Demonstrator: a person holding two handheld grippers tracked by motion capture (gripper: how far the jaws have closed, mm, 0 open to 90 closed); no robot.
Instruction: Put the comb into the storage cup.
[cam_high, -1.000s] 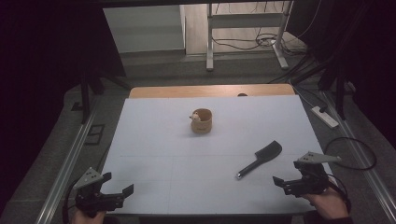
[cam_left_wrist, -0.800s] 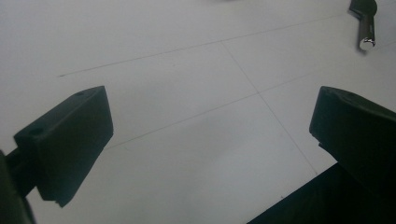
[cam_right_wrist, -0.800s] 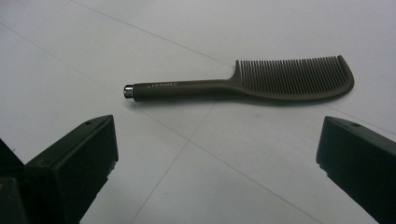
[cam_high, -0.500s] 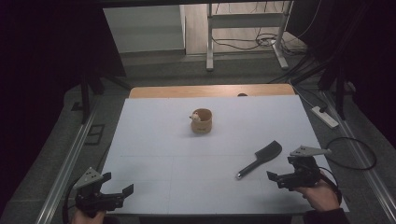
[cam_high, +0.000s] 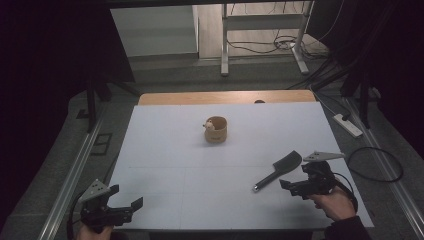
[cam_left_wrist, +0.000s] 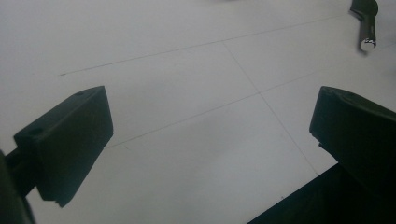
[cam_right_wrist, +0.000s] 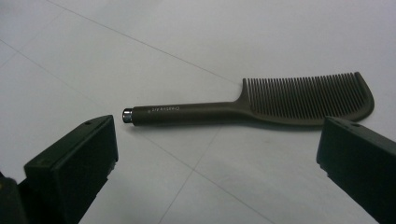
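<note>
A dark long-handled comb (cam_high: 278, 171) lies flat on the white table (cam_high: 165, 150), right of centre; its handle end points to the near left. In the right gripper view the comb (cam_right_wrist: 261, 108) lies just beyond my right gripper (cam_right_wrist: 217, 154), whose jaws stand wide apart with nothing between them. In the high view the right gripper (cam_high: 289, 188) sits just near-right of the comb's handle, apart from it. At the table's near left corner my left gripper (cam_high: 127, 196) is open and holds nothing. The left gripper view has the gripper (cam_left_wrist: 210, 126) over bare table, with the comb's handle tip (cam_left_wrist: 366, 18) far off.
A small tan cup (cam_high: 216, 130) with a pale object in it stands at the table's middle, towards the far side. A wooden strip (cam_high: 225, 97) runs along the far edge. A power strip (cam_high: 348, 125) and cables lie on the floor at the right.
My right gripper has moved left and forward, closer to the comb's handle. The left gripper has stayed where it was.
</note>
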